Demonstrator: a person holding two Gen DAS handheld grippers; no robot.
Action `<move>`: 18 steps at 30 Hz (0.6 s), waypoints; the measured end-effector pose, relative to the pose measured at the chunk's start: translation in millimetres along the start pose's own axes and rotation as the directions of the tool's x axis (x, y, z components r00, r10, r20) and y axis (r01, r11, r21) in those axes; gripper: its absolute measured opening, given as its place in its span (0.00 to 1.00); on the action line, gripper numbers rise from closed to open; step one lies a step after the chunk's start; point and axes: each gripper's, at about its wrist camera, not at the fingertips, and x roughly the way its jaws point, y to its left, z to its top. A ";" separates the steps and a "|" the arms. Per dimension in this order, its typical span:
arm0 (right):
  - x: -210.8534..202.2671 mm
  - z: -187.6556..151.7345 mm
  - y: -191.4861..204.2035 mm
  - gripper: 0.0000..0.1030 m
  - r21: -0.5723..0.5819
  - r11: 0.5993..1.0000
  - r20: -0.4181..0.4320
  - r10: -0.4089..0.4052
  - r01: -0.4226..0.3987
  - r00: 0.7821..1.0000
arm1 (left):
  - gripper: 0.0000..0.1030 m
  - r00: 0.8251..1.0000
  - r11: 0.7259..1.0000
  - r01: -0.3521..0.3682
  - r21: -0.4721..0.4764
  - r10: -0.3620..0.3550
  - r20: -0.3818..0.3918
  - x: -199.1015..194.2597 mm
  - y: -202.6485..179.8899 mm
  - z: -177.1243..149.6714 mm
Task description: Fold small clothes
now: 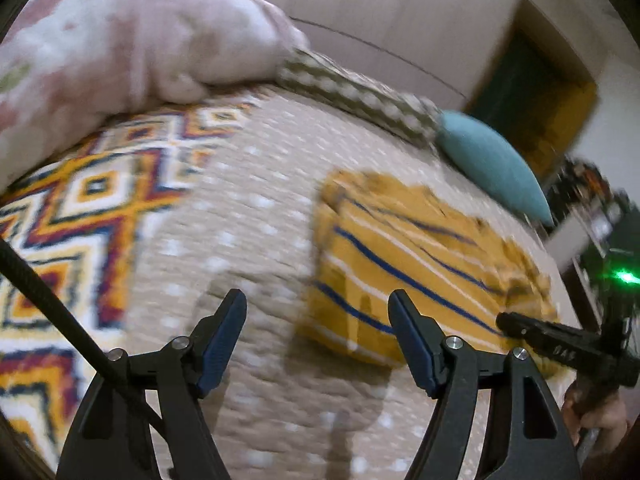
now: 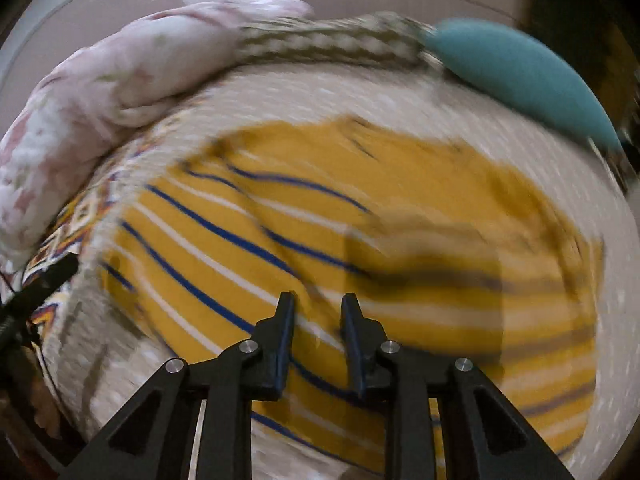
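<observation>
- The only writing is a few pale raised letters on the black body of the right gripper at the lower right of the left wrist view; they are too blurred to read.
- The left gripper sits at the bottom centre of its own view, tilted down toward the bed, its blue-padded jaws spread wide with nothing between them.
- A hand shows at the lower right edge of that view, below the right gripper's body.
- In the right wrist view the right gripper points down at the cloth, its jaws a narrow gap apart; no fabric is pinched between them.
- The yellow striped garment lies flat on the beige dotted bedspread, filling the middle of the right wrist view, directly under the right gripper's tips.
- In the left wrist view the garment lies right of centre, just beyond the left gripper's right finger.
- A pink floral blanket lies upper left and a teal pillow upper right.
</observation>
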 end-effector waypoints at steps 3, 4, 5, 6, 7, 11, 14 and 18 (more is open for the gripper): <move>-15.0 -27.2 -47.3 0.16 0.118 0.993 0.012 0.002 -0.003 1.000 | 0.70 0.998 1.000 -0.019 0.017 0.020 -0.060 19.2 -11.8 -6.2; -21.9 -36.6 -61.6 0.16 0.156 0.987 0.008 -0.030 0.029 1.000 | 0.70 0.997 1.000 -0.027 0.010 0.028 -0.070 23.0 -12.0 -6.6; -26.4 -43.2 -71.5 0.16 0.179 0.983 0.007 -0.035 0.033 0.999 | 0.70 0.996 0.999 -0.035 0.005 0.035 -0.077 25.7 -11.4 -6.4; -31.0 -49.5 -80.7 0.15 0.199 0.980 0.008 -0.034 0.032 0.999 | 0.70 0.995 0.999 -0.049 0.003 0.049 -0.087 28.8 -10.8 -6.5; -37.8 -56.0 -90.2 0.15 0.219 0.975 0.008 -0.038 0.035 0.999 | 0.70 0.992 0.997 -0.072 0.005 0.072 -0.100 32.3 -9.9 -7.0; -60.9 -58.2 -92.6 0.19 0.218 0.974 0.054 -0.070 0.057 0.996 | 0.55 0.985 0.993 -0.119 -0.016 0.116 -0.125 37.8 2.4 -7.0; -71.2 -44.7 -74.4 0.20 0.177 0.984 0.109 -0.048 0.028 0.993 | 0.46 0.990 0.992 -0.105 -0.075 0.097 -0.105 28.6 16.9 -3.6; -57.9 -18.7 -34.0 0.20 0.115 0.993 0.118 0.024 -0.038 0.993 | 0.46 0.993 0.990 -0.102 -0.099 0.096 -0.064 15.5 30.0 -0.3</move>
